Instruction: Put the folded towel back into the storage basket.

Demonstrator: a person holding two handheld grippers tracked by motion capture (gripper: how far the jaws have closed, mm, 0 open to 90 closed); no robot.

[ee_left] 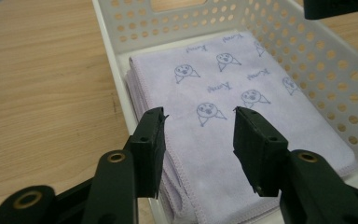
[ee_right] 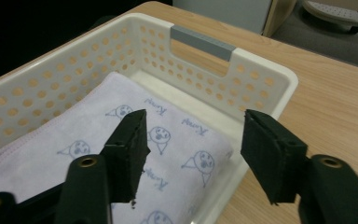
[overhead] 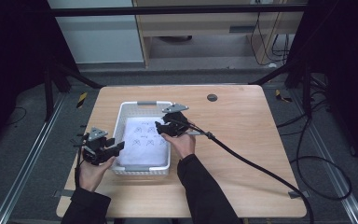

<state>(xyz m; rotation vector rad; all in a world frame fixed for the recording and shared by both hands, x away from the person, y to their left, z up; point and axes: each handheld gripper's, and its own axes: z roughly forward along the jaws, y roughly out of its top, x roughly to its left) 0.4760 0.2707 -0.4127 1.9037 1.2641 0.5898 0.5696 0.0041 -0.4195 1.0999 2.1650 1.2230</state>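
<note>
While both grippers are held above the basket, the following is noted.
Left jaws: the left gripper (ee_left: 199,116) stands spread, nothing between the pads.
Right jaws: the right gripper (ee_right: 193,128) stands spread, nothing pinched.
Cloth position: the folded cloth (ee_left: 223,107) lies flat inside the white basket (ee_right: 265,74), below and ahead of both jaw pairs, untouched.
Support: the basket is set on the wooden table (overhead: 242,130).
Risk: if the jaws are lowered near the perforated wall, the basket rim may be caught instead of the cloth edge.
Risk: a single layer may be pinched, so the fold could be undone.
</note>
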